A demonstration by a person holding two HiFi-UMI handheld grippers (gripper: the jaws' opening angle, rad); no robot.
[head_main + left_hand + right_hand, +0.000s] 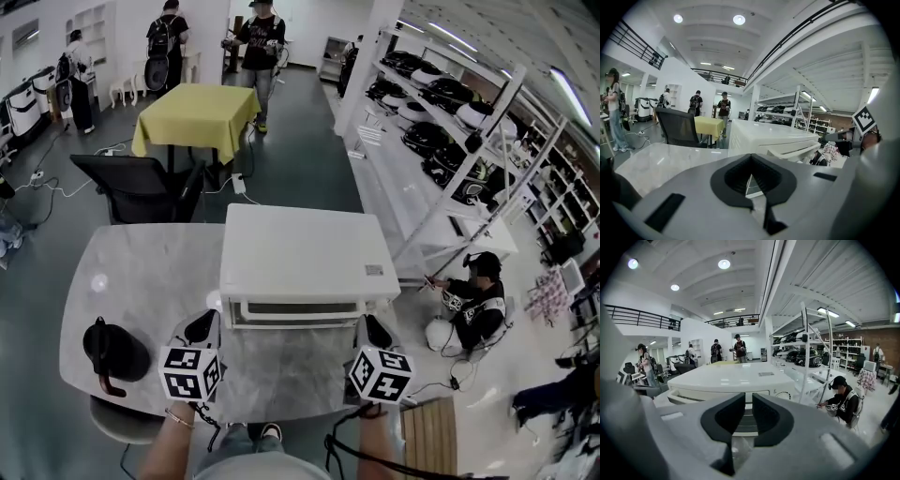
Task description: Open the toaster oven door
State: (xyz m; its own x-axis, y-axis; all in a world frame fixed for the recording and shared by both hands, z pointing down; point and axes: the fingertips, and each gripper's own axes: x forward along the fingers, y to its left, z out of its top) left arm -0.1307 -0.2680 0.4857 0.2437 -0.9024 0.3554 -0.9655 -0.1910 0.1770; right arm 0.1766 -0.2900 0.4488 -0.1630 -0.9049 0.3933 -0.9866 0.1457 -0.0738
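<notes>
Left tool (201, 328): we see its jaws pressed together on nothing, just off the oven's front left corner.
Toaster oven (300, 253): on our table (141, 281), at 1 o'clock from the left tool and 11 o'clock from the right.
Right tool (376, 330): jaws slightly parted, empty, near the front right corner.

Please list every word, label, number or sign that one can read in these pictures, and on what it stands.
Nothing can be read as text.
Small label on top of the toaster oven: too small to read.
Print on the seated person's shirt: blurred.
Cubes of the left gripper and the right gripper: square patterns, no words.
</notes>
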